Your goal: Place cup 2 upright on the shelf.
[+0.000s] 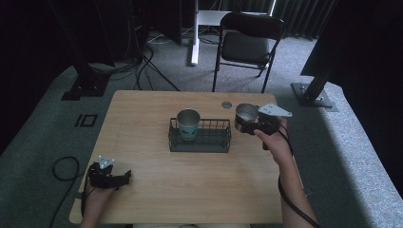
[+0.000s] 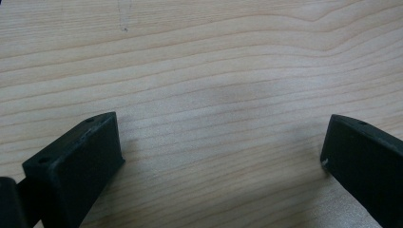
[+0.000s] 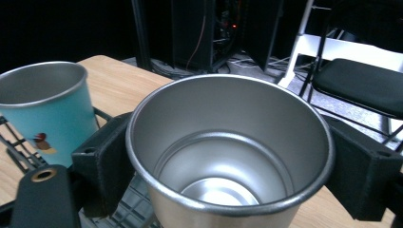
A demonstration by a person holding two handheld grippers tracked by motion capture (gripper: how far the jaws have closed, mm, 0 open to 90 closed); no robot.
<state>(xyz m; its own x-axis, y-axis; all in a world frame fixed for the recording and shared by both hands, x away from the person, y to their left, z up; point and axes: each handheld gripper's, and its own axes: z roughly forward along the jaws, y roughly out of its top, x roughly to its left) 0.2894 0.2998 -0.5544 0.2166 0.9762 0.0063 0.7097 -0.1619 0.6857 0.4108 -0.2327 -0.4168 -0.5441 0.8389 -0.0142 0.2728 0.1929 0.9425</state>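
While the high view sets the right tongs (image 1: 250, 124) at the right end of the wire basket (image 1: 200, 142), their own view shows the grip up close: the two black jaws press the outside wall of the steel cup (image 3: 230, 156) from opposite sides, and the cup is upright with its open mouth up and a bare, shiny inside. From above, the steel cup (image 1: 245, 117) sits just beside the basket's right end, apart from the desk (image 1: 190, 190) top as far as can be told. A blue cup (image 1: 188, 124) stands upright in the left part of the basket; the right gripper view adds a small bird picture on the blue cup (image 3: 47, 114). The left tongs (image 1: 124, 176) lie low at the near left corner of the desk. Their view shows the jaws spread wide over bare wood grain (image 2: 214, 95), nothing between them. A black folding chair (image 1: 247, 45) stands beyond the desk.
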